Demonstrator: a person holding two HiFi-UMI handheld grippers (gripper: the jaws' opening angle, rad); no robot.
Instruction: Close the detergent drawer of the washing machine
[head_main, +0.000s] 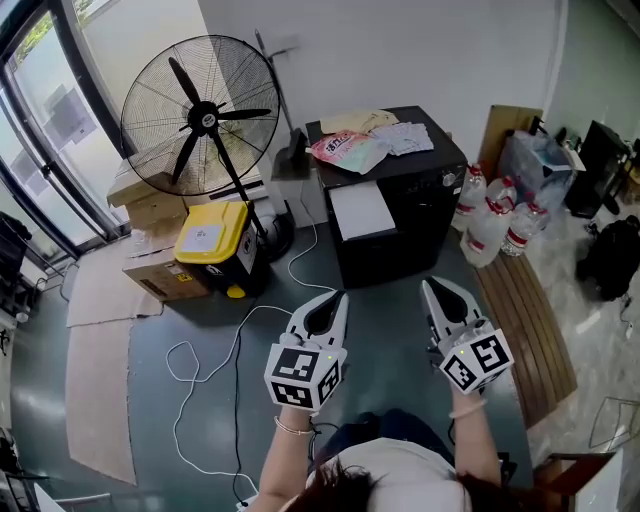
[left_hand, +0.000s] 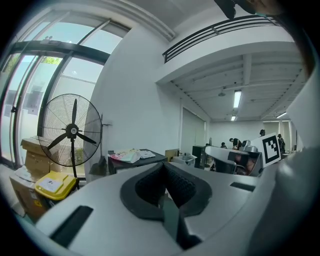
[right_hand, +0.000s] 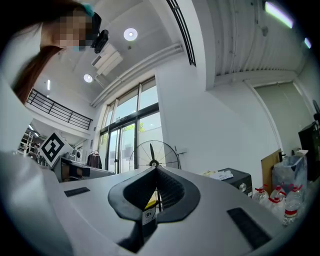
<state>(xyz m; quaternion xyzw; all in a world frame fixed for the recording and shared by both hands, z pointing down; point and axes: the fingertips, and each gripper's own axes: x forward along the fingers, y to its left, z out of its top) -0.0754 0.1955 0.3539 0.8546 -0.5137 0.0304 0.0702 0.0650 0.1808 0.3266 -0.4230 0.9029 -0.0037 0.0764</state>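
In the head view, the person is holding both tools out over the dark floor, well short of the black washing machine (head_main: 410, 215), which is standing against the wall with packets (head_main: 352, 150) lying on its top. A white panel is jutting from its upper front corner nearest the fan (head_main: 200, 115), and it is probably the detergent drawer (head_main: 362, 210), pulled out. The left tool (head_main: 331, 303) and the right tool (head_main: 437, 292) are both pointing towards it, clenched and empty. The drawer's front face is not showing from this steep angle, so any handle is not visible. It will likely be handling as a light, stiff plastic tray on guides, best pushed squarely on the middle of its front edge rather than gripped, since an off-centre push could jam it. In the left gripper view, the left tool (left_hand: 164, 172) is sitting clenched on nothing, and its body is covering the machine's front, so the drawer cannot be made out. In the right gripper view, the right tool (right_hand: 156, 175) is likewise clenched and empty, with the machine appearing at the right edge, its drawer side hidden.
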